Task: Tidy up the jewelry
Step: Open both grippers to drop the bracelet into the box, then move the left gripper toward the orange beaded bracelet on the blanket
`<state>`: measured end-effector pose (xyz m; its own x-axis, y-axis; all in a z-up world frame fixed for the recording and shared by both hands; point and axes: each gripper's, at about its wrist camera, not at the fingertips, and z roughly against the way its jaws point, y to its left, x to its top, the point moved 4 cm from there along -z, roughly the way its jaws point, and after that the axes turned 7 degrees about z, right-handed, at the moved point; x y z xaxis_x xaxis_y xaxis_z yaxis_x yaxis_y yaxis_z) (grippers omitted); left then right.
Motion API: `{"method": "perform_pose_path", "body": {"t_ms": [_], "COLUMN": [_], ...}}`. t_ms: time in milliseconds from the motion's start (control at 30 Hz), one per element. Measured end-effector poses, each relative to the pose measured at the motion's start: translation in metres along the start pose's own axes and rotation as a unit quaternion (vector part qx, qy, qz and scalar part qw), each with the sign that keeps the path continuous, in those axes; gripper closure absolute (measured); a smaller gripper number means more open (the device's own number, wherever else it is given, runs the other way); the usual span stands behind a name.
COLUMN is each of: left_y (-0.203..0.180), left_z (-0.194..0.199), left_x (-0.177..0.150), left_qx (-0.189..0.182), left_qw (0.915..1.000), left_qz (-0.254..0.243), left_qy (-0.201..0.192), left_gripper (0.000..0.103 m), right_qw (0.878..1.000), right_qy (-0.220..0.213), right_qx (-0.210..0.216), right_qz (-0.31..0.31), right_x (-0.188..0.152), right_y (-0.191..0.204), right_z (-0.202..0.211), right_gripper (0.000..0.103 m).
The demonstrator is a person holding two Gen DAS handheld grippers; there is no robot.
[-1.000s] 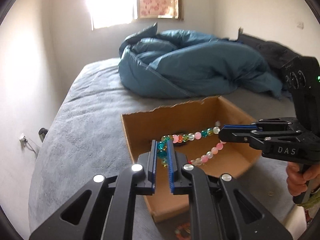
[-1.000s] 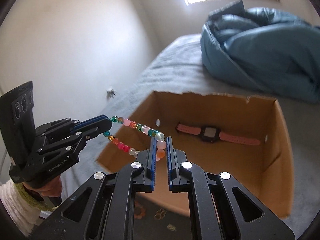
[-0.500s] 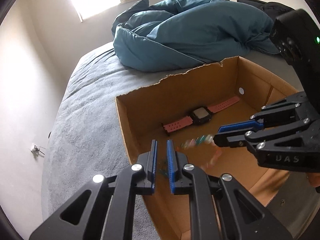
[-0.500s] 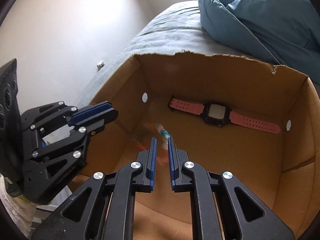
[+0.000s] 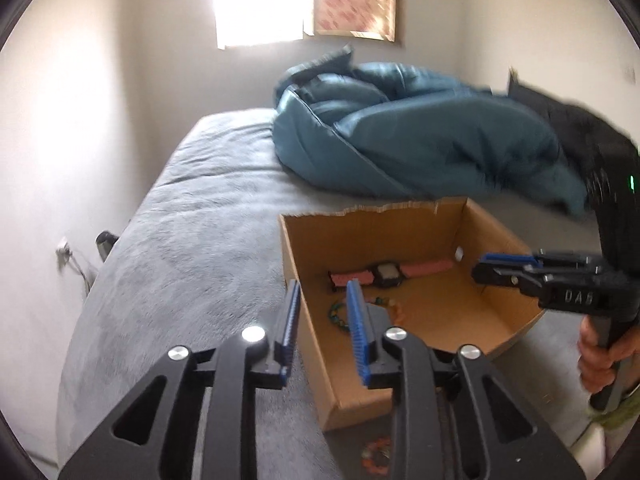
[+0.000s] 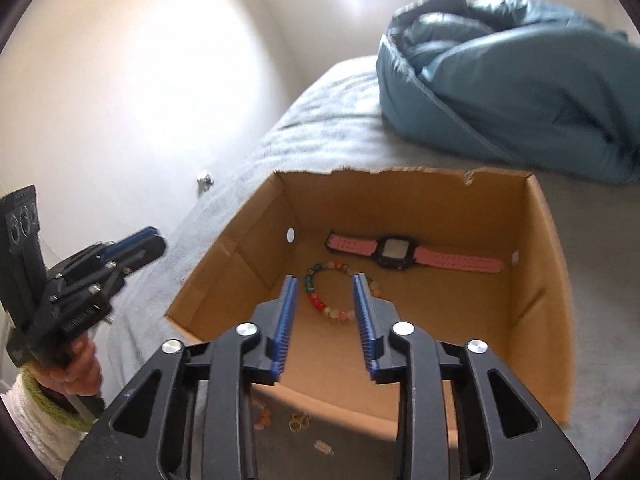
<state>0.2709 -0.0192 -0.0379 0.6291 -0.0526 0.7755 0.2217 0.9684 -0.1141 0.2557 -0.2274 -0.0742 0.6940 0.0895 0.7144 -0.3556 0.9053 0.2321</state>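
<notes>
While both tongs (image 6: 324, 300) (image 5: 323, 308) tilt downward, just spread and empty, the bead bracelet (image 6: 320, 300) lies in the box (image 6: 548, 280).

My left wrist camera looks forward and down along its own fingers (image 5: 290, 320) from the near left corner of the cardboard box (image 5: 308, 340), close to it. My right wrist camera (image 6: 324, 312) sits over the box's near edge (image 6: 552, 280), close, facing down into it. Both views share the box's inside, the grey bed (image 5: 192, 240) and the blue duvet (image 6: 500, 92).
</notes>
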Motion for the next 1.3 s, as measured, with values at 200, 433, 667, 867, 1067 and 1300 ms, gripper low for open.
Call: {"method": "perform_pose_path", "body": {"t_ms": [200, 433, 667, 867, 1067, 1300], "left_y": [0.001, -0.008, -0.017, -0.019, -0.016, -0.019], "left_z": [0.058, 0.091, 0.103, 0.109, 0.107, 0.103], "left_x": [-0.013, -0.048, -0.075, -0.092, -0.104, -0.112], "left_qx": [0.007, 0.010, 0.013, 0.011, 0.005, 0.005], "left_qw": [0.9977, 0.9960, 0.9964, 0.9974, 0.9974, 0.9983], "left_qz": [0.051, 0.074, 0.070, 0.059, 0.065, 0.051], "left_qy": [-0.045, -0.050, -0.045, -0.041, -0.030, -0.027], "left_gripper": [0.061, 0.058, 0.058, 0.056, 0.056, 0.056], "right_qw": [0.998, 0.997, 0.992, 0.990, 0.989, 0.991], "right_qy": [-0.034, -0.043, -0.063, -0.066, -0.062, -0.065], "right_qx": [-0.023, -0.049, -0.100, -0.116, -0.120, -0.105], "right_qz": [0.036, 0.036, 0.041, 0.053, 0.065, 0.052], "right_x": [-0.014, -0.043, -0.073, -0.100, -0.119, -0.127], "right_y": [0.013, 0.024, 0.027, 0.031, 0.033, 0.028], "right_z": [0.051, 0.091, 0.122, 0.136, 0.142, 0.140], "right_gripper": [0.058, 0.053, 0.042, 0.038, 0.038, 0.038]}}
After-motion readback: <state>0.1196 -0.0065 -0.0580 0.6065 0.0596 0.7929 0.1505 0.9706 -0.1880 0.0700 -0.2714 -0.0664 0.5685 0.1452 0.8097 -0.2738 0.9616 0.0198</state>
